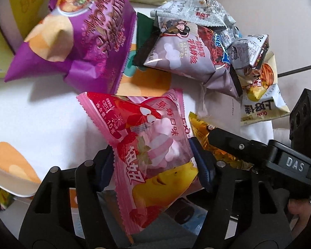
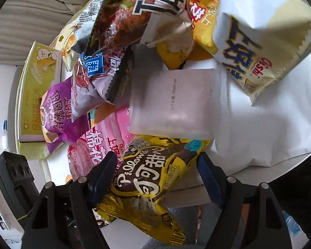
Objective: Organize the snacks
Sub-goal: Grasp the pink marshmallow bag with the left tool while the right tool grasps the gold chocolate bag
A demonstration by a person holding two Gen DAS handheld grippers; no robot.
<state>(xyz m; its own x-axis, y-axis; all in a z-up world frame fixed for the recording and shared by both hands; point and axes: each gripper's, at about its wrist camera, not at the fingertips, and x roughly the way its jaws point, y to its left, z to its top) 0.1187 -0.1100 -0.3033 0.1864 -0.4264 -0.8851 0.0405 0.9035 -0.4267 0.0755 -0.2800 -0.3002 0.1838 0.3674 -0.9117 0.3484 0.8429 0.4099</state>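
My left gripper is shut on a pink strawberry marshmallow packet, pads pressed on both its sides, just above the white table. My right gripper holds a yellow Pillows chocolate packet between its fingers; it shows in the left wrist view beside the pink packet. The pink packet also shows in the right wrist view. A pile of snack packets lies beyond: a purple chip bag, a grey spicy-strip packet, a white Oishi cheese bag.
A yellow-green carton stands at the table's left side. A plain white packet lies just beyond the yellow one. A white paper bag lies to the right. The table edge runs close under my right gripper.
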